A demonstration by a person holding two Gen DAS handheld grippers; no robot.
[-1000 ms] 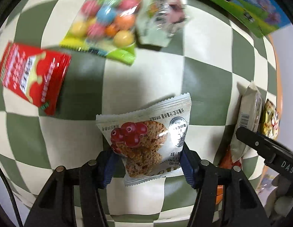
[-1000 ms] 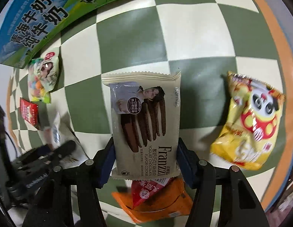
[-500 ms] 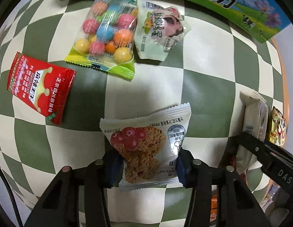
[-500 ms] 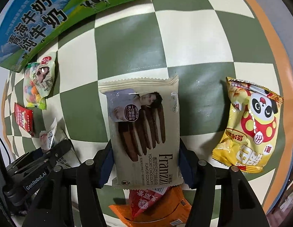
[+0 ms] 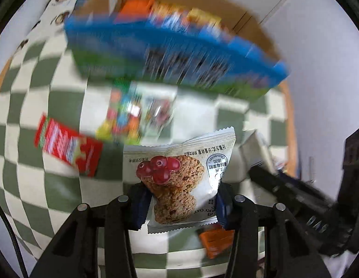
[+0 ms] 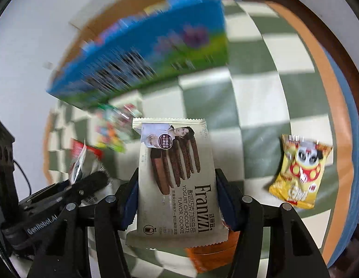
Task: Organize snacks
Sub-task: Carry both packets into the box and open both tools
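Observation:
My left gripper (image 5: pixel 179 205) is shut on a white cranberry oat cookie packet (image 5: pixel 179 176) and holds it above the checked tablecloth (image 5: pixel 28 120). My right gripper (image 6: pixel 177 197) is shut on a beige Franzzi chocolate cookie packet (image 6: pixel 174 176), also lifted. The open blue and green milk carton box (image 5: pixel 170 53) with snacks inside stands ahead; it also shows in the right wrist view (image 6: pixel 142 53). The left gripper appears at the lower left of the right wrist view (image 6: pixel 70 190).
On the cloth lie a red packet (image 5: pixel 68 148), a candy-ball bag (image 5: pixel 123 120), a clear small packet (image 5: pixel 158 113), a yellow panda snack bag (image 6: pixel 300 171) and an orange packet (image 6: pixel 211 257). A white wall is behind the box.
Both grippers have lifted their packets off the cloth and tilted up, so the box and wall now fill the upper view. The background is motion-blurred.

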